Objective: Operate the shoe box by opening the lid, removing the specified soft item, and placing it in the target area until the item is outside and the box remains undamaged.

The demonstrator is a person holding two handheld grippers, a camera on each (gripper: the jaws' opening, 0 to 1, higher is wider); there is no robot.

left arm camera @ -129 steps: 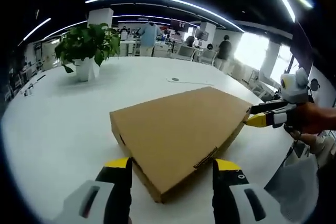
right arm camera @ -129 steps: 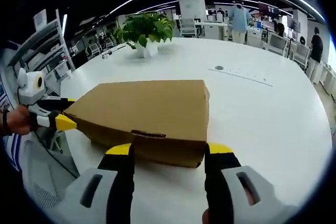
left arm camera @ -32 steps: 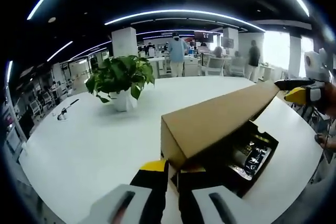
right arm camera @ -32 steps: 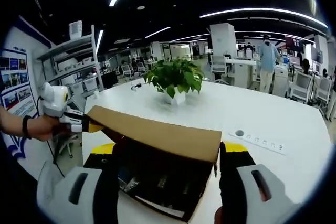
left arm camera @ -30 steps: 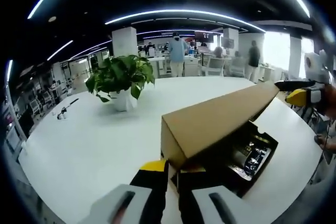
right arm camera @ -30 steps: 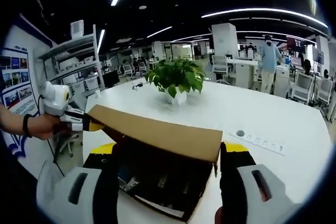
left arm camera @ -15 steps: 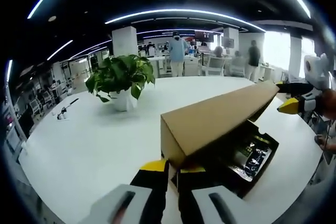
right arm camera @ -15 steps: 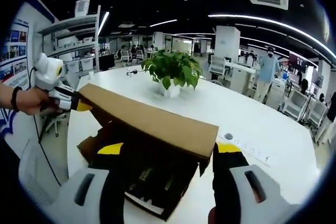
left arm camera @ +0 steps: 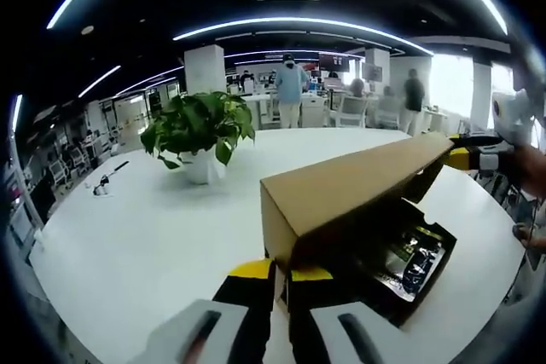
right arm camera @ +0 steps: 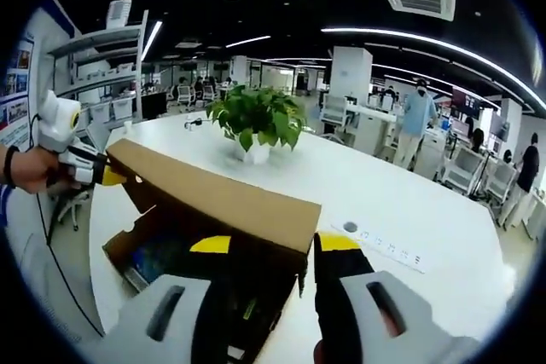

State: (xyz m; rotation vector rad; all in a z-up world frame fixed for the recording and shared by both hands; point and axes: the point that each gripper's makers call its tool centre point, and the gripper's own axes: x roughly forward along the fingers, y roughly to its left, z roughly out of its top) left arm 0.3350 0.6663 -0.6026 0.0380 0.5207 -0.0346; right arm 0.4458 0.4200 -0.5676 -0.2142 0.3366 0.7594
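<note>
Lid [left arm camera: 354, 185]: plain brown cardboard, matte and flat-faced, raised at a slant over the box, its front flap hanging down just ahead of the left gripper; no print legible on it.
Box [left arm camera: 401, 283]: dark-walled base lying open on the table below the lid, ahead and to the right of the left gripper; in the right gripper view it sits ahead and to the left of the jaws [right arm camera: 141, 257].
Contents: a dark, glossy jumble with green and yellow glints inside the box — too blurred to tell what it is, and no writing can be read.
Left gripper [left arm camera: 281, 274]: white body with black jaws tipped in yellow, jaws pressed nearly together on the near corner of the lid's edge; in the right gripper view it comes in from the left, a person's hand around it, at the lid's far corner [right arm camera: 107, 172].
Right gripper [right arm camera: 269, 245]: same make, jaws close together around the lid's front edge; whether they actually pinch it I cannot tell. In the left gripper view it sits at the lid's far right end [left arm camera: 478, 158].
Table [left arm camera: 128, 228]: smooth, white, rounded top.
Plant [left arm camera: 198, 125]: leafy green, in a white pot, beyond the left gripper and to its left.
Strip [right arm camera: 380, 243]: a flat white strip with small marks on the table, right of the right gripper — marks unreadable.
</note>
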